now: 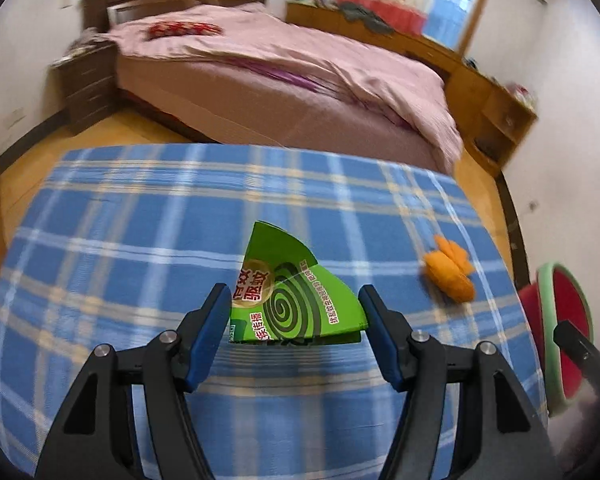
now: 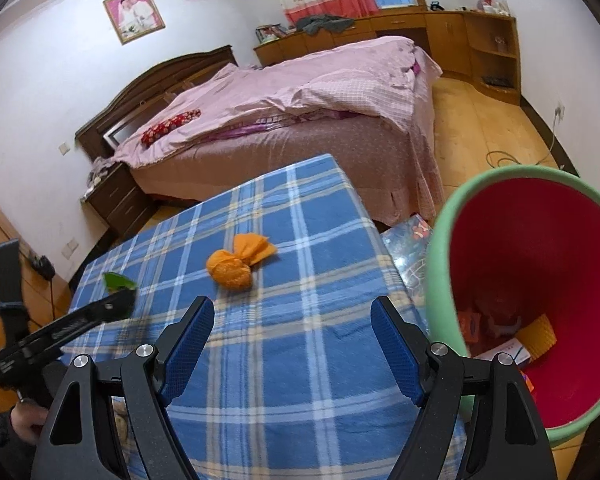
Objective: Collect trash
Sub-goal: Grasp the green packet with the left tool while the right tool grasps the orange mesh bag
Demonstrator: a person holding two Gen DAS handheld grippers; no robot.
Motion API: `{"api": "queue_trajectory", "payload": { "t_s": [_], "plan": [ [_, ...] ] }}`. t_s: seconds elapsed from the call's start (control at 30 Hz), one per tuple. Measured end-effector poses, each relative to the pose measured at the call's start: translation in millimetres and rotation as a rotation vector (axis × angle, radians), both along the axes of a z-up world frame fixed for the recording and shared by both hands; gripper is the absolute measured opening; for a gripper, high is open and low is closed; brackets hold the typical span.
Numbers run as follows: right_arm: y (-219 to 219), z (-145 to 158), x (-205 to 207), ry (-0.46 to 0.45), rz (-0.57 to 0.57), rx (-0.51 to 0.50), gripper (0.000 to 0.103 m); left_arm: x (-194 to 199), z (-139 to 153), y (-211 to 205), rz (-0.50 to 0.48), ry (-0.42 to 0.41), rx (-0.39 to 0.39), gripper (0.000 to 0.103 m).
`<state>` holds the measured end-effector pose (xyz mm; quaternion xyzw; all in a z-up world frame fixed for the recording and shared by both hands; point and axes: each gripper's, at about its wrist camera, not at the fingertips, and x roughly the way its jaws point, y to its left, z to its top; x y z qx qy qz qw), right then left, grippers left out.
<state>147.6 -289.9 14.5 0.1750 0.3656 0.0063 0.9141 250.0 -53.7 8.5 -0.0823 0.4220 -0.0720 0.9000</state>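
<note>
A green mosquito-coil box piece (image 1: 292,292) lies on the blue plaid table (image 1: 140,240). My left gripper (image 1: 294,300) is open, its blue fingers on either side of the box's near end. A crumpled orange wrapper (image 1: 450,268) lies to the right; in the right wrist view the wrapper (image 2: 238,260) sits ahead of my open, empty right gripper (image 2: 292,312). The green-rimmed red bin (image 2: 532,280) stands off the table's right edge with trash inside; it also shows in the left wrist view (image 1: 560,332). A corner of the green box (image 2: 116,280) shows beside the left gripper.
A bed with pink covers (image 2: 300,100) stands beyond the table. A dark nightstand (image 2: 116,200) is at its left, wooden cabinets (image 2: 460,32) along the far wall. A printed sheet (image 2: 410,248) lies between table and bin. A cable (image 2: 512,156) runs on the wooden floor.
</note>
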Motion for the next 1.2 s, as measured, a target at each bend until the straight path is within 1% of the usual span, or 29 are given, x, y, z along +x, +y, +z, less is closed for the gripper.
{"api": "queue_trajectory", "payload": {
  "t_s": [0.13,0.27,0.33,0.5,0.6,0.7,0.8,0.87,0.9,0.97,1.07,1.2],
  "plan": [
    [19,-1,15,0.016,0.008,-0.019,0.081,-3,-2,27,0.090,-0.033,-0.021,0.066],
    [37,-6,34,0.032,0.032,-0.027,0.081,-3,-8,42,0.119,-0.020,-0.027,0.066],
    [49,-9,46,0.037,0.046,-0.042,0.081,-4,-10,46,0.120,-0.012,-0.032,0.066],
    [72,-22,72,0.046,0.071,-0.071,0.081,-3,-15,38,0.105,0.003,-0.044,0.066],
    [78,-28,84,0.025,0.045,-0.116,0.081,-2,-17,34,0.092,0.010,-0.043,0.066],
    [77,-34,98,0.034,0.034,-0.096,0.082,0,-20,32,0.084,0.016,-0.048,0.066],
    [76,-45,103,0.072,0.032,-0.083,0.080,2,-20,33,0.085,0.016,-0.050,0.066],
    [74,-44,102,0.060,0.031,-0.072,0.070,2,-22,33,0.086,0.020,-0.050,0.066],
    [73,-45,101,0.064,0.030,-0.070,0.067,2,-23,32,0.085,0.022,-0.049,0.066],
    [72,-45,101,0.071,0.017,-0.089,0.051,2,-23,31,0.081,0.022,-0.046,0.066],
    [72,-45,98,0.077,0.023,-0.096,0.040,0,-21,28,0.073,0.010,-0.034,0.066],
    [75,-45,92,0.081,0.041,-0.108,0.034,-1,-20,25,0.054,0.006,-0.038,0.066]
  ]
}}
